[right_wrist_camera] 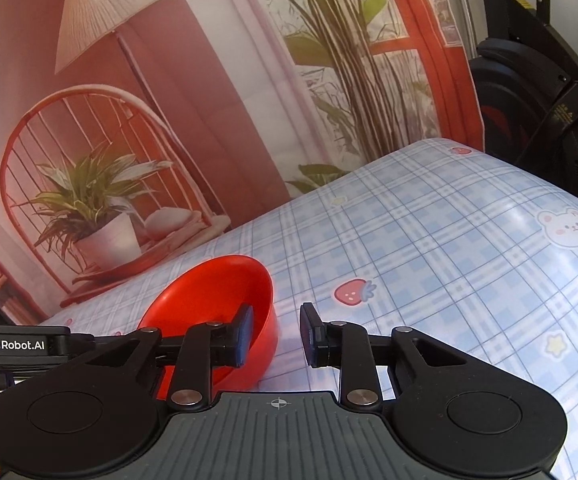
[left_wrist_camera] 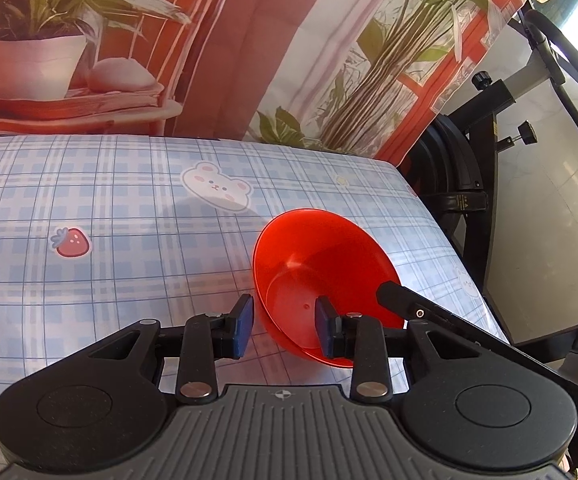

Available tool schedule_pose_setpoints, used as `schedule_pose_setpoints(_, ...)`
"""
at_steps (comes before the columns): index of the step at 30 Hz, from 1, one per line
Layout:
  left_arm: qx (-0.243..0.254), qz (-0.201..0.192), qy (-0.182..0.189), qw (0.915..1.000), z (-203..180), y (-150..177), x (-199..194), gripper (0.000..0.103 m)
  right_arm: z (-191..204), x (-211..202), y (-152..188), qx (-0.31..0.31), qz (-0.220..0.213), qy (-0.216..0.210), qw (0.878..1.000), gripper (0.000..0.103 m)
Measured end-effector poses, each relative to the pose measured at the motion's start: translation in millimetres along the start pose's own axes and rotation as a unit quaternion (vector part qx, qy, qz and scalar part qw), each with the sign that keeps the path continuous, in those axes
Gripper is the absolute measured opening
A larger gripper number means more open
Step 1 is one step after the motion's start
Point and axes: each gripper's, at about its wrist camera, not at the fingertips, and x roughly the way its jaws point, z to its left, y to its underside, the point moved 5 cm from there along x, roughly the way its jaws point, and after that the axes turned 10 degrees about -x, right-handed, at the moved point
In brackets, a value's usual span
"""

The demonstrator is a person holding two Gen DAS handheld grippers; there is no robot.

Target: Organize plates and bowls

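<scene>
Bowl: red bowl (left_wrist_camera: 321, 276) on checked worktop (left_wrist_camera: 129, 208).
Left hand-held gripper (left_wrist_camera: 285, 324): jaws apart, straddling bowl's near rim.
Right hand-held gripper (right_wrist_camera: 277, 334): jaws apart, straddling bowl's wall.

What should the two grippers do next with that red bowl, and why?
Probably close the left gripper on the red bowl. Both grippers are open and straddle its rim, one finger inside, one outside; the right gripper straddles the opposite side, so neither grips it yet.
</scene>
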Motion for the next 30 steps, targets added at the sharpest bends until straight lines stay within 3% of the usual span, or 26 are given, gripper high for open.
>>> schedule_pose_setpoints(2, 0.001, 0.003, 0.002, 1.0000, 0.6, 0.8, 1.9, 0.031, 0.6, 0.7, 1.2, 0.002, 0.001, -0.002, 1.000, 0.022)
schedule_pose_setpoints(5, 0.018, 0.002, -0.012, 0.9998, -0.8, 2.7, 2.2, 0.015, 0.8, 0.4, 1.7, 0.009, -0.001, -0.006, 1.000, 0.012)
schedule_pose_setpoints(8, 0.039, 0.000, -0.022, 0.9990, -4.6, 3.5, -1.2, 0.015, 1.2, -2.0, 1.7, 0.020, -0.002, -0.011, 1.000, 0.007)
schedule_pose_setpoints(15, 0.046, -0.009, -0.013, 0.9988, -12.1, 5.5, -24.3, 0.015, 8.0, -21.9, -2.4, 0.019, -0.007, -0.010, 1.000, 0.007)
schedule_pose_setpoints(30, 0.053, -0.035, 0.000, 0.9980, -29.4, 35.0, -104.9, 0.015, 48.9, -103.4, -4.0, 0.007, -0.028, -0.006, 1.000, 0.006)
